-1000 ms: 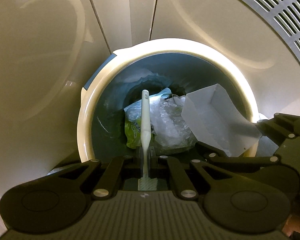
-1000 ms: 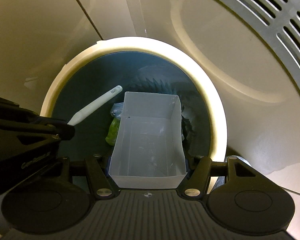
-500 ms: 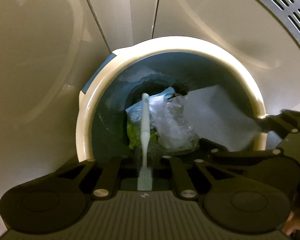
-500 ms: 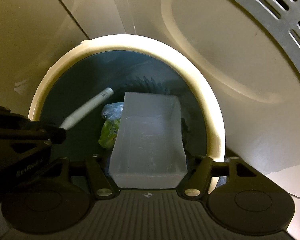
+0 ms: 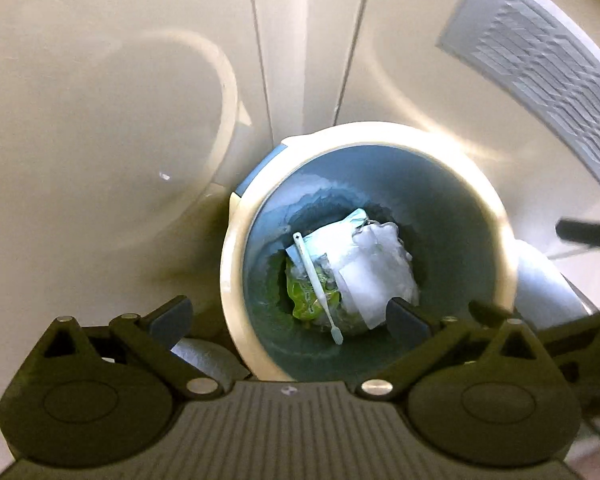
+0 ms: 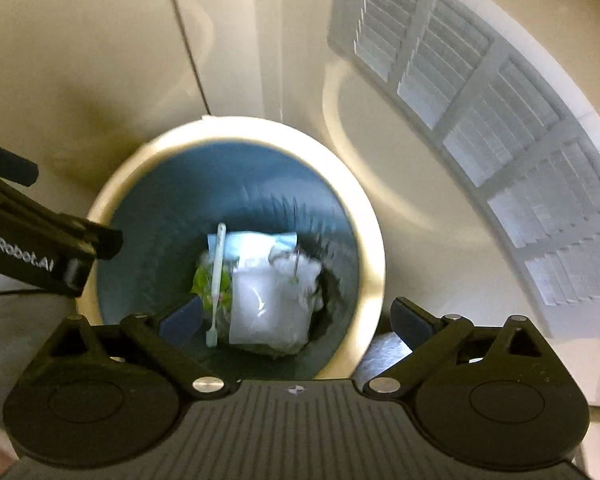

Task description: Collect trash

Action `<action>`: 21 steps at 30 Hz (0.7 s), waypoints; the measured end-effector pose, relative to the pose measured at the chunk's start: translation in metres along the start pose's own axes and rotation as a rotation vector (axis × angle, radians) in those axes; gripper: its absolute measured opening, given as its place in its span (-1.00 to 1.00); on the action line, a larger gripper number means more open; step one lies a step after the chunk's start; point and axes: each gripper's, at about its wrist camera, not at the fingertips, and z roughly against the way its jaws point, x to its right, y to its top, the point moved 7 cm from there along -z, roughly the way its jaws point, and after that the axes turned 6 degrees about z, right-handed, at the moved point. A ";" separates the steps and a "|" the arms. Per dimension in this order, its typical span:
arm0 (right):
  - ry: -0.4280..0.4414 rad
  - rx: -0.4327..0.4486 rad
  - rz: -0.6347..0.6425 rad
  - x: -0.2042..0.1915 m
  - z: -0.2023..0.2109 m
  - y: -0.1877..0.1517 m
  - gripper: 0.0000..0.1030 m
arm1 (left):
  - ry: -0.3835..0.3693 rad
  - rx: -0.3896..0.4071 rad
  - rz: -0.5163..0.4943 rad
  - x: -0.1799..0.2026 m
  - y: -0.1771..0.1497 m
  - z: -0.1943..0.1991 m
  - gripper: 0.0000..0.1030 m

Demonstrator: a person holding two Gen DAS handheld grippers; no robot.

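A round bin with a cream rim (image 5: 229, 280) and a blue-grey inside sits below both grippers. In it lie a white toothbrush (image 5: 316, 284), a white paper box (image 5: 374, 280), a green wrapper (image 5: 305, 302) and clear plastic. My left gripper (image 5: 286, 314) hangs above the bin, its jaws opening wide with nothing between them. The right wrist view shows the same toothbrush (image 6: 217, 280) and box (image 6: 268, 304) inside the rim (image 6: 374, 264). My right gripper (image 6: 296, 316) is also above it, jaws opening and empty. The left gripper's body (image 6: 40, 252) shows at that view's left edge.
Cream panels surround the bin on all sides. A white louvred vent (image 6: 500, 160) runs along the upper right, also seen as a vent (image 5: 540, 80) from the left wrist. A grey rounded thing (image 5: 540, 284) stands against the bin's right side.
Both grippers opened and rose away from the bin. The toothbrush left the left gripper and the white box left the right gripper; both now lie on the trash inside.
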 end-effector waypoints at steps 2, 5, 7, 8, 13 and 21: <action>-0.016 0.050 0.004 -0.003 0.021 -0.003 0.96 | -0.005 0.028 0.002 -0.002 -0.011 0.020 0.99; -0.039 0.114 0.022 -0.006 0.045 -0.013 0.98 | -0.004 0.054 0.036 -0.010 -0.028 0.043 0.99; -0.060 0.157 0.008 -0.010 0.059 -0.018 0.99 | 0.013 0.083 0.047 -0.012 -0.038 0.056 0.99; -0.063 0.169 0.000 -0.011 0.066 -0.021 0.99 | 0.022 0.099 0.047 -0.012 -0.043 0.062 0.99; -0.059 0.200 -0.023 -0.013 0.090 -0.034 0.99 | 0.056 0.146 0.031 -0.007 -0.069 0.077 0.99; -0.062 0.247 -0.074 -0.015 0.120 -0.049 0.99 | 0.068 0.238 0.010 -0.005 -0.084 0.102 0.99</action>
